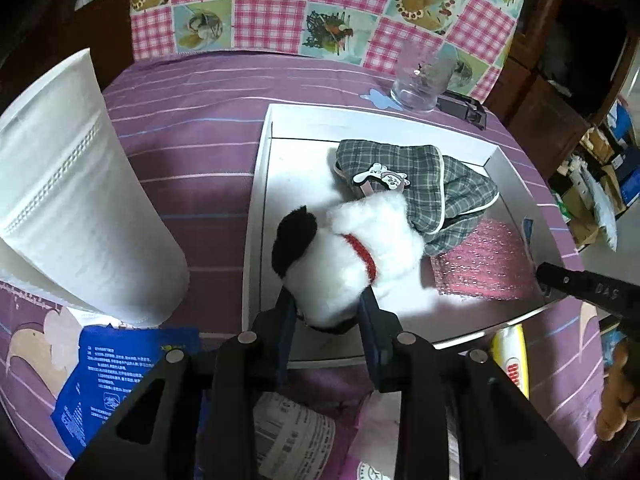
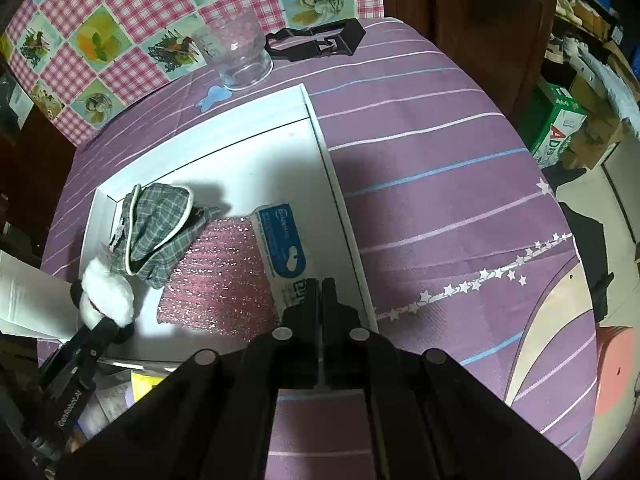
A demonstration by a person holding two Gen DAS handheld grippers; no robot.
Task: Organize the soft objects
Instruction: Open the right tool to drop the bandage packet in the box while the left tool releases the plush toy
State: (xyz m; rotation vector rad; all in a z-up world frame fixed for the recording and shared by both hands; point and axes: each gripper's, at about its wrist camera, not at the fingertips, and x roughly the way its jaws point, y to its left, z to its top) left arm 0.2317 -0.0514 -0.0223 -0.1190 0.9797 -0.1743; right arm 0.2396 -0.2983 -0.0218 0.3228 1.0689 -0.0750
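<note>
While the left gripper (image 1: 328, 312) clamps the plush dog (image 1: 352, 256) over the white tray (image 1: 256, 216), a plaid cloth (image 1: 432, 184) and pink foam (image 1: 480, 264) crowd it. Right gripper (image 2: 320, 292) is closed, empty, with a glass (image 2: 240, 52) beyond

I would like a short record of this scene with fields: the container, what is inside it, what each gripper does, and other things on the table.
container: shallow white cardboard box on the purple striped tablecloth
inside: grey-green plaid fabric pouch, pink glittery foam sheet, white-and-blue packet
left gripper: shut on white plush dog with black ear and red collar, over the box's near edge
right gripper: shut, holds nothing, over the packet
other: clear drinking glass, white paper roll
</note>
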